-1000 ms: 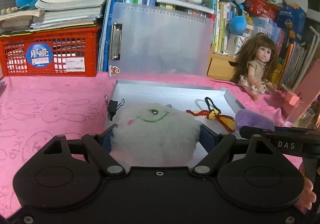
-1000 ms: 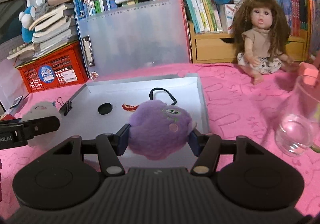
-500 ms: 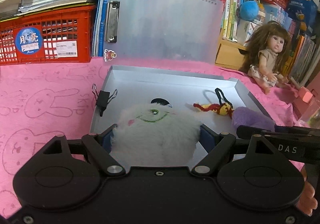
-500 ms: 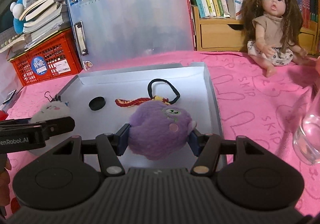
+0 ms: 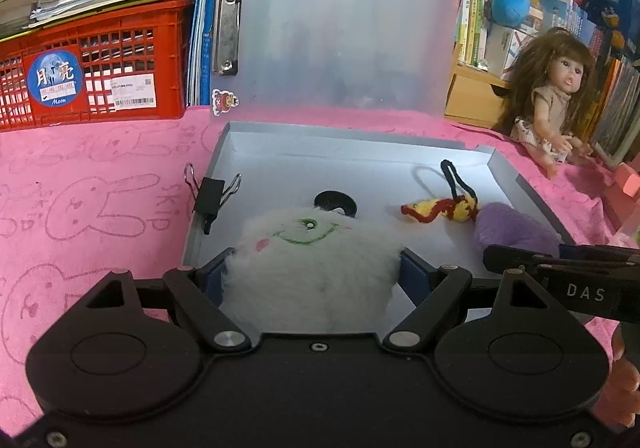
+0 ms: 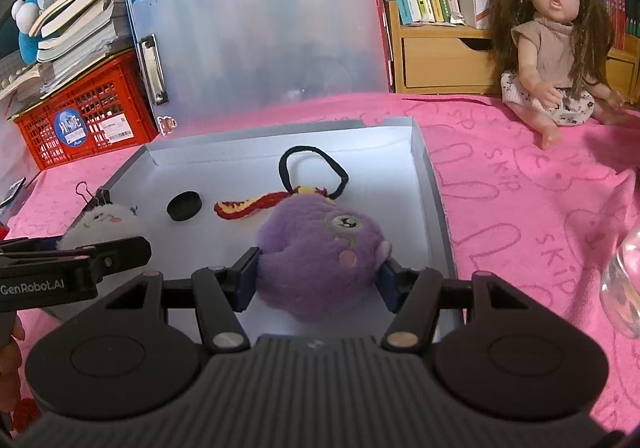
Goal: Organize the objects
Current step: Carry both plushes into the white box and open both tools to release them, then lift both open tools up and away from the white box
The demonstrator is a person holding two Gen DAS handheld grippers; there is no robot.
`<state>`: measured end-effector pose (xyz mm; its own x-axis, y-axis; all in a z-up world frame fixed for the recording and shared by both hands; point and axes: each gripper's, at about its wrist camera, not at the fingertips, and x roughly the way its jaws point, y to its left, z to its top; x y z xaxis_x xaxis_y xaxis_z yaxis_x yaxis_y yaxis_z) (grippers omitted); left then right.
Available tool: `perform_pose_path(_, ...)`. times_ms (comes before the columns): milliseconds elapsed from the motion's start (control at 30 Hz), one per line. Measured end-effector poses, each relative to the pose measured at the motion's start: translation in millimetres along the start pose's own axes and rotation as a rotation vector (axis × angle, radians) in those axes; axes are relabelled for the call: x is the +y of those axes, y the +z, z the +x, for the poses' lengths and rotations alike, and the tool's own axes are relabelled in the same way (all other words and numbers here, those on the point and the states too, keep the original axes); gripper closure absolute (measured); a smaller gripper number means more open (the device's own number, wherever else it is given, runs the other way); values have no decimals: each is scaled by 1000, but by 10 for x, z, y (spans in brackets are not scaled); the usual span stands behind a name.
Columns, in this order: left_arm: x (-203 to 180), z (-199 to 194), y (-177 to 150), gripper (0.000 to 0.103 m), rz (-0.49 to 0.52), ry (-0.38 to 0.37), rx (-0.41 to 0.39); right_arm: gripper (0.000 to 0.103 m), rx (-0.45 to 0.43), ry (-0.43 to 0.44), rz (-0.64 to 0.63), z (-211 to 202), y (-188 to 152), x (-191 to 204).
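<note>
Glass [image 6: 624, 284] cut by right edge; black disc [image 5: 335, 203] half behind white plush [image 5: 312, 264]

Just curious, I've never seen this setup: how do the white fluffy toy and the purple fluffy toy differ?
The white fluffy toy has green stitched features; the purple fluffy toy has a round embroidered eye. The white one sits in the left tool, the purple one in the right tool. Both are round, furry, pink-cheeked, and held over the grey tray.

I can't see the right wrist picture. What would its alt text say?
A handheld two-finger right gripper clamps a purple plush toy over an open grey box on a pink cloth. Inside the box lie a black disc and a red-and-yellow knitted charm on a black loop. A long-haired doll sits at the back right.
</note>
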<state>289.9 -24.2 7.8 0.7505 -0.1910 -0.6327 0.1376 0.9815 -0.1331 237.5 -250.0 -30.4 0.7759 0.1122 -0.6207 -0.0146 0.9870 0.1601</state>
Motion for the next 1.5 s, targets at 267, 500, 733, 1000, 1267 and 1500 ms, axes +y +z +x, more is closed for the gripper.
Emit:
perform_pose_path(267, -10, 41, -18, 21, 10, 5, 8, 40, -1, -5, -23, 12, -11, 9)
perform_pose_path(500, -20, 29, -18, 20, 24, 3, 10, 28, -4, 10, -23, 1, -13, 8)
perform_pose_path(733, -69, -38, -14, 18, 51, 9, -10, 26, -16, 18, -23, -72, 2, 18)
perform_pose_path(1000, -104, -168, 3, 13, 75, 9, -34, 25, -38, 12, -29, -195, 25, 21)
perform_pose_path(1267, -102, -346, -12, 12, 77, -5, -55, 22, -77, 9, -43, -388, 32, 41)
perform_pose_path(1500, -117, -538, -48, 11, 73, -20, -69, 19, -106, 21, -71, -581, -5, 110)
